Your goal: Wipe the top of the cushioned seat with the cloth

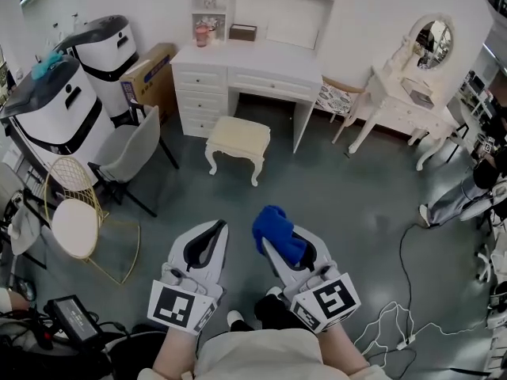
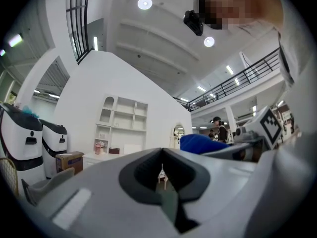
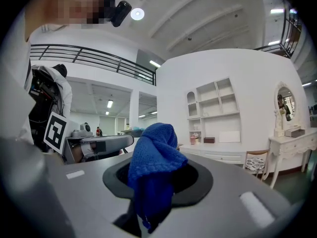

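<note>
The cushioned seat (image 1: 238,137) is a cream stool with white curved legs, standing on the grey floor in front of the white desk, well ahead of both grippers. My right gripper (image 1: 269,242) is shut on a blue knitted cloth (image 1: 277,228) that bunches up over its tips. In the right gripper view the cloth (image 3: 154,162) hangs between the jaws of the gripper (image 3: 152,185) and hides what lies straight ahead. My left gripper (image 1: 214,229) is beside it, shut and empty. Through the thin slit of the left gripper (image 2: 162,171) a sliver of the stool shows.
A white desk with shelves (image 1: 255,60) stands behind the stool. A grey chair (image 1: 131,150), a gold wire chair (image 1: 75,225), two white machines (image 1: 63,109) and a cardboard box (image 1: 149,74) are on the left. A white vanity table (image 1: 400,93) and floor cables (image 1: 400,323) are on the right.
</note>
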`<state>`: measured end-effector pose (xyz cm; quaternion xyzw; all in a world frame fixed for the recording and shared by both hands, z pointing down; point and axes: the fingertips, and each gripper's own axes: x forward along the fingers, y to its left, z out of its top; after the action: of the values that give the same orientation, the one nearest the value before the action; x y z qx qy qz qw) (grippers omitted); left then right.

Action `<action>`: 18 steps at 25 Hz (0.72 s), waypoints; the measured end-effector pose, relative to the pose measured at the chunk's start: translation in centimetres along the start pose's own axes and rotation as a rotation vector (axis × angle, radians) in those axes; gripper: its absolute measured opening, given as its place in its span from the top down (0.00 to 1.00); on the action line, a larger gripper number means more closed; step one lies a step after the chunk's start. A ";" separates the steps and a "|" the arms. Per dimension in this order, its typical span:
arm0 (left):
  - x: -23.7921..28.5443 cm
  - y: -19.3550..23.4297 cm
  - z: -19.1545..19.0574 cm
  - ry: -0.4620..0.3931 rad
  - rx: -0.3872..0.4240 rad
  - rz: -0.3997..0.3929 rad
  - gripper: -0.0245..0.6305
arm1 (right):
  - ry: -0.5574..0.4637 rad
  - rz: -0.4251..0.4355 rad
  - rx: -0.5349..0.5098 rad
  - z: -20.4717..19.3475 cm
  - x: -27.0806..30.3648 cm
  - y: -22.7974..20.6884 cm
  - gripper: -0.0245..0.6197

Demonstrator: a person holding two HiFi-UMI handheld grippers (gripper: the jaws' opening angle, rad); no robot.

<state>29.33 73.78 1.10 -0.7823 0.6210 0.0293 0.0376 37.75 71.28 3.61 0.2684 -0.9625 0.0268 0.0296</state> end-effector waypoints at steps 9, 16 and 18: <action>5.8 5.0 -1.1 0.002 -0.005 0.043 0.96 | 0.005 0.021 0.008 0.2 6.8 -4.6 0.75; 12.3 8.7 -0.6 -0.004 0.008 0.101 0.96 | 0.014 0.084 0.006 1.6 12.9 -9.7 0.75; 13.9 9.4 -0.6 -0.007 0.013 0.116 0.96 | 0.015 0.101 0.006 1.8 14.3 -11.2 0.75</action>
<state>23.34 58.10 0.23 -0.7447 0.6653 0.0302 0.0433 31.31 54.21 3.23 0.2194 -0.9745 0.0334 0.0345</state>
